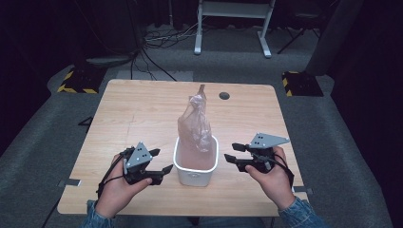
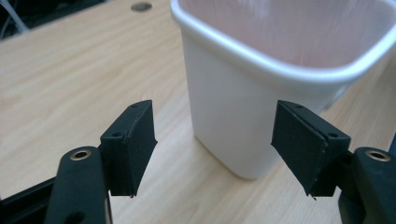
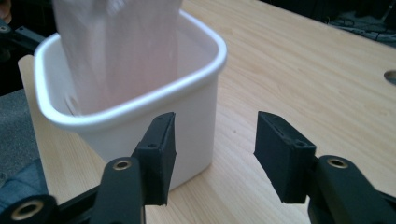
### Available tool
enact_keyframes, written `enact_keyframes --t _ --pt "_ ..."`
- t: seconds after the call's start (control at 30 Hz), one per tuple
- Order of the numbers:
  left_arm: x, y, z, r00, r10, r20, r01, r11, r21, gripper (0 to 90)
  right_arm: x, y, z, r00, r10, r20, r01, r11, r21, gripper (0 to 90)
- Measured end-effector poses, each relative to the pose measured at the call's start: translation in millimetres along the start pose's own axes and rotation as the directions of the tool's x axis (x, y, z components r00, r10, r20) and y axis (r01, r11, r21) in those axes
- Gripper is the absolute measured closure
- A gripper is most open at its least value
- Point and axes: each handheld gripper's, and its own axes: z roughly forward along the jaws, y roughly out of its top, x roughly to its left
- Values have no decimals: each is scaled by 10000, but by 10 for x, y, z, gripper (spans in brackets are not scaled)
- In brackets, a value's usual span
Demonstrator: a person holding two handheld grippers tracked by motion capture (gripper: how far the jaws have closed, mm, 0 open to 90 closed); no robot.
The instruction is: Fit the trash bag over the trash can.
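On the pale, wood-grain rectangular tabletop (image 1: pixel 142 114), near its front edge and midway across, stands a white, smooth plastic bin with rounded corners (image 1: pixel 195 172), and a crinkled, translucent pinkish plastic bag (image 1: pixel 195 126) rises tall out of it. Just beside the bin on either side, not touching it, the black left hand-held gripper (image 1: pixel 160 160) and the black right hand-held gripper (image 1: pixel 234 153) point inward, each with jaws spread apart and grasping nothing.

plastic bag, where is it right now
The plastic bag stands upright in the white bin at the table's near middle, between the left gripper and right gripper.
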Motion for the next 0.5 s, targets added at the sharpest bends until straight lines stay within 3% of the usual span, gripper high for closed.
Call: enact_keyframes --t 0.27,0.5 --pt "92 330 -81 9996 205 -186 -215 9983 -549 318 105 275 -98 9992 -344 -215 336 9988 -367 610" --pt "274 517 64 9997 83 -249 -98 9981 -606 321 176 490 -87 9979 -611 -224 595 9960 -673 588"
